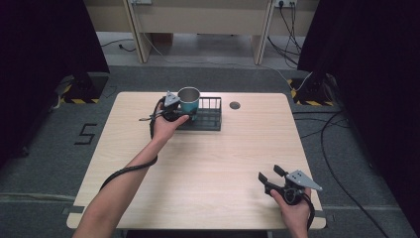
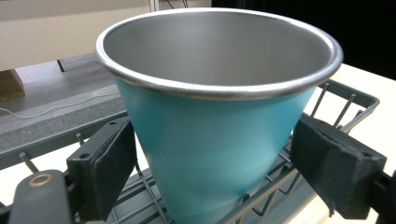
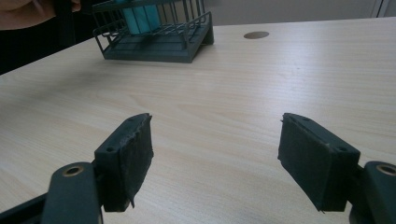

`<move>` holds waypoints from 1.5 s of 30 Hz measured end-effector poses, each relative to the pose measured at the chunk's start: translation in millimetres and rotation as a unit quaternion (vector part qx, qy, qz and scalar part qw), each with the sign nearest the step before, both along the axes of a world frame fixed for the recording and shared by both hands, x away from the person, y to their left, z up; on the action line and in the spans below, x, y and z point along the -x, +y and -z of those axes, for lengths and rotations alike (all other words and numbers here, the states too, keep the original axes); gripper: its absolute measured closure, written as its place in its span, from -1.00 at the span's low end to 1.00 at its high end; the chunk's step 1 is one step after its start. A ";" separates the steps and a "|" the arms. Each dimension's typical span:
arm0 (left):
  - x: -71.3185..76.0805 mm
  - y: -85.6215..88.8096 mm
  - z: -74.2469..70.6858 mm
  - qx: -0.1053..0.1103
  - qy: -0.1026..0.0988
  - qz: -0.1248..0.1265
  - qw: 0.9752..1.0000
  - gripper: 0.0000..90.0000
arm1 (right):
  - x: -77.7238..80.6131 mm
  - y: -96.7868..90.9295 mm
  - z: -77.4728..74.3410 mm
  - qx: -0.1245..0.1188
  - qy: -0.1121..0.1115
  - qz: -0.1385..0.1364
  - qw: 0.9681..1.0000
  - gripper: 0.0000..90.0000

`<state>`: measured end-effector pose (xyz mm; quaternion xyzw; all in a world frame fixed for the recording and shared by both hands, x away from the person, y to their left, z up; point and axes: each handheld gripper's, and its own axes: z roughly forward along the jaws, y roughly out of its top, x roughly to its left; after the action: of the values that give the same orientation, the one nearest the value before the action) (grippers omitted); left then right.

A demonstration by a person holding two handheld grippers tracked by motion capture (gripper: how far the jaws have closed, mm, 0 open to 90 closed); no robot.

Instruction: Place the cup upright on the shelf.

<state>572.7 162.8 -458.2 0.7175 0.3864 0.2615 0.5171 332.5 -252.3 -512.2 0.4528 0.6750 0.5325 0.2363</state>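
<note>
The left tongs (image 2: 215,172) stand wide around the teal cup (image 2: 219,140) in the wire rack (image 1: 210,119). Close them evenly on both sides before lifting. The right tongs (image 3: 224,158) gape wide, well apart from the rack.

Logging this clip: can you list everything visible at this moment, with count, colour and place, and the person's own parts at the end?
cup: 1, teal outside with bare metal inside and rim, upright in the rack's left end, between the left gripper's jaws
rack: 1, dark grey wire, far middle of the table
table: 1, light wood, with a round grey cable port just right of the rack
floor marking: 1, black "5", on the grey floor left of the table
cables: several, black, on the floor at right
left gripper: 1, black, jaws either side of the cup; contact not clear
right gripper: 1, black, jaws apart, over the table's near right corner
forearms: 2, bare, entering from the bottom edge
</note>
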 end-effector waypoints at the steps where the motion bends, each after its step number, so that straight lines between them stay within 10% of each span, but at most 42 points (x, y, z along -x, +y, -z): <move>1: 0.3 0.3 -0.2 0.000 0.000 0.001 1.000 -0.68 | 0.0 -0.1 0.0 -0.001 0.000 0.001 1.000 -0.40; 45: 58.1 42.8 -15.8 -0.010 -0.022 0.027 0.999 -0.68 | -0.4 -0.5 0.1 0.001 0.000 0.005 1.000 -0.41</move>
<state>514.6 205.6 -442.4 0.7266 0.3527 0.2670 0.5257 332.9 -252.8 -512.3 0.4563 0.6732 0.5305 0.2393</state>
